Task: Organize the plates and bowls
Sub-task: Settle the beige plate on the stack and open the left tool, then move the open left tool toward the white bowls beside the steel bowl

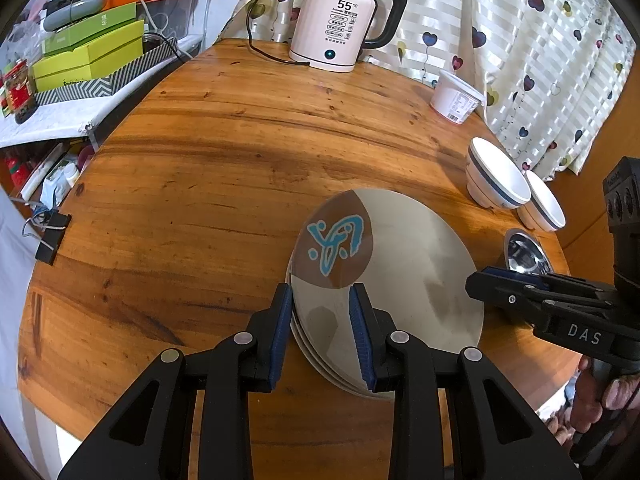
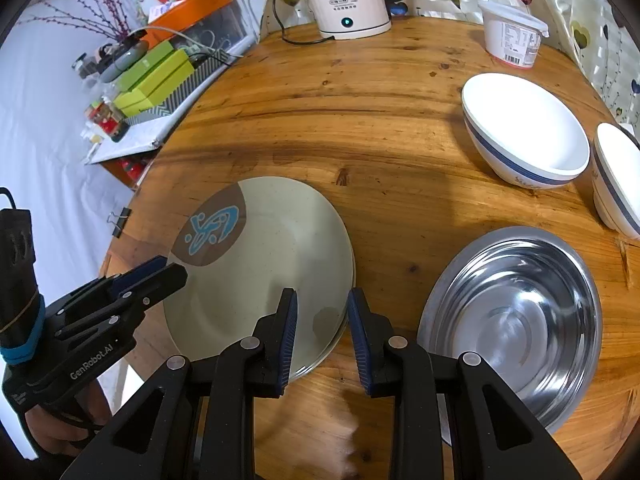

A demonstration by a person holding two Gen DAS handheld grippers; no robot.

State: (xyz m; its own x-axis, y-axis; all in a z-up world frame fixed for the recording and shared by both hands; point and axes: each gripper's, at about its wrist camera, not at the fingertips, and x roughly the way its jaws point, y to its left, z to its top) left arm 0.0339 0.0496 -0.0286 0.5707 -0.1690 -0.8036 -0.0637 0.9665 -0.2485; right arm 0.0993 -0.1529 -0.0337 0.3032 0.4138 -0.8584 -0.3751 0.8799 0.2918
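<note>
A stack of cream plates point(image 1: 400, 260) point(image 2: 272, 248), the top one marked with a brown patch and a blue motif, lies flat on the round wooden table point(image 1: 200, 200). My left gripper point(image 1: 322, 320) hovers over the stack's left rim, open, with nothing pressed between its blue pads. Over the stack's right rim my right gripper point(image 2: 323, 324) is open the same way. A steel bowl point(image 2: 516, 320) point(image 1: 524, 256) sits to the right of the plates. Behind it stand two white bowls with a blue band point(image 2: 524, 128) point(image 2: 616, 176).
An electric kettle point(image 1: 336, 28) with its cord and a white tub point(image 1: 456, 98) stand at the table's far edge by the curtain. A binder clip point(image 1: 52, 240) sits on the left edge. Green boxes point(image 1: 88, 56) crowd a side shelf. A hand point(image 1: 600, 400) holds the right gripper.
</note>
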